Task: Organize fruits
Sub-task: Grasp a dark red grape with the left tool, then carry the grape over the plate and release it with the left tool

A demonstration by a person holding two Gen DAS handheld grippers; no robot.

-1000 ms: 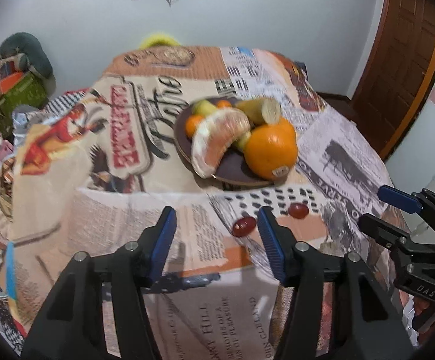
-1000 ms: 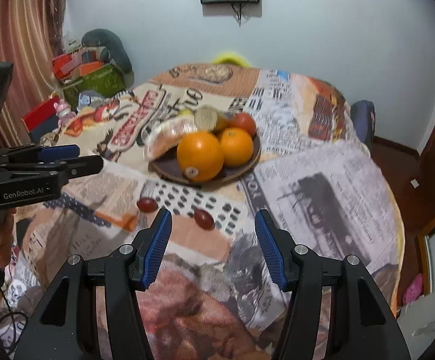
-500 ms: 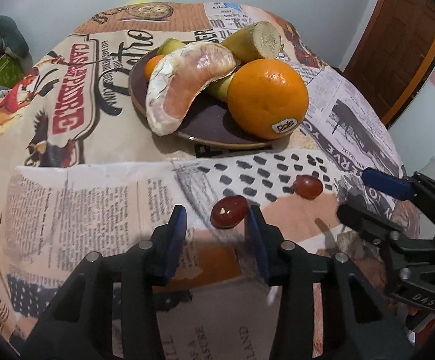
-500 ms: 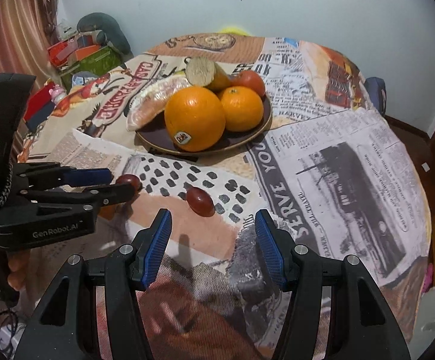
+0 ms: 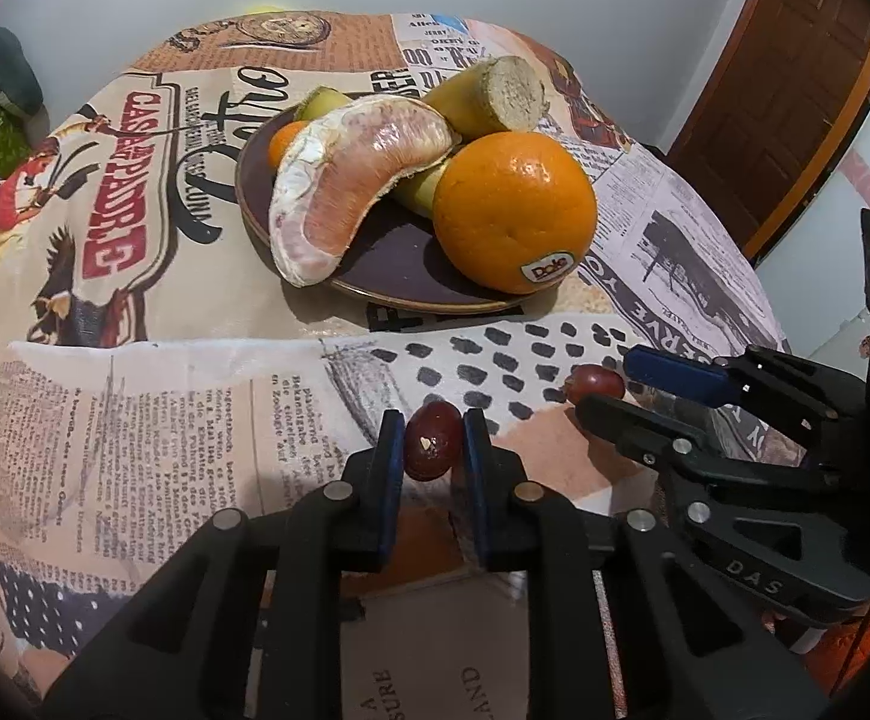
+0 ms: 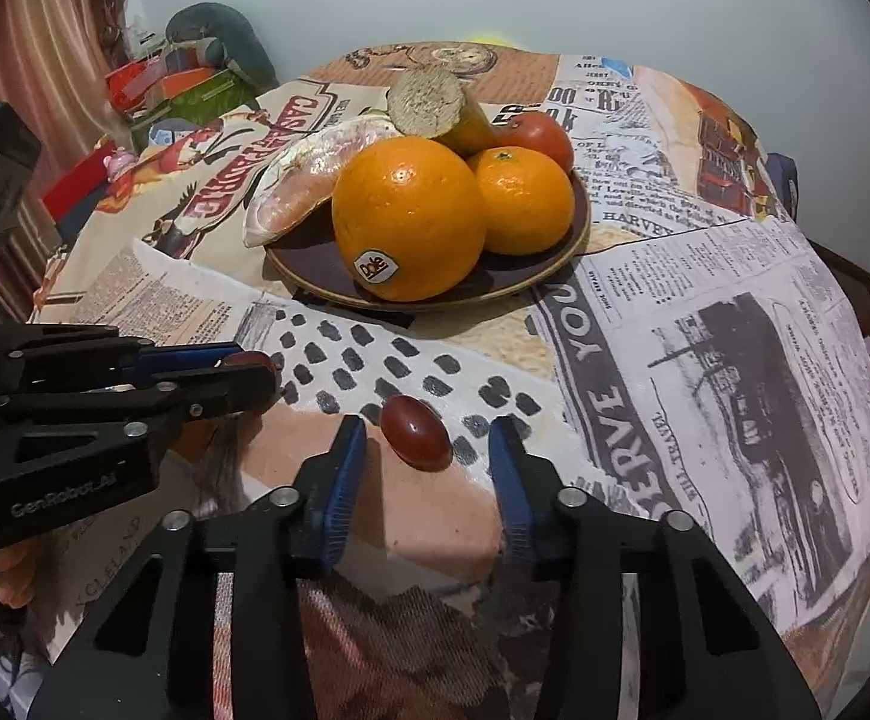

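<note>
My left gripper [image 5: 433,427] is shut on a red grape [image 5: 432,439] low over the tablecloth; it also shows in the right wrist view [image 6: 243,367]. My right gripper [image 6: 428,435] is open around a second red grape [image 6: 416,432] lying on the cloth, its fingers apart from it. That grape also shows in the left wrist view [image 5: 596,383]. Beyond them a dark plate [image 6: 531,276] holds a big orange [image 6: 408,216], a smaller orange [image 6: 525,199], a peeled pomelo wedge [image 5: 345,180], a cut banana [image 5: 495,97] and a tomato [image 6: 540,135].
The round table wears a newspaper-print cloth [image 6: 705,330]; its edge falls away at the right and front. Toys and boxes [image 6: 177,84] are piled beyond the table at the left. A wooden door [image 5: 777,108] stands at the right.
Both grippers moved forward and down toward the grapes. My left gripper closed on its grape. My right gripper narrowed and now straddles the other grape.
</note>
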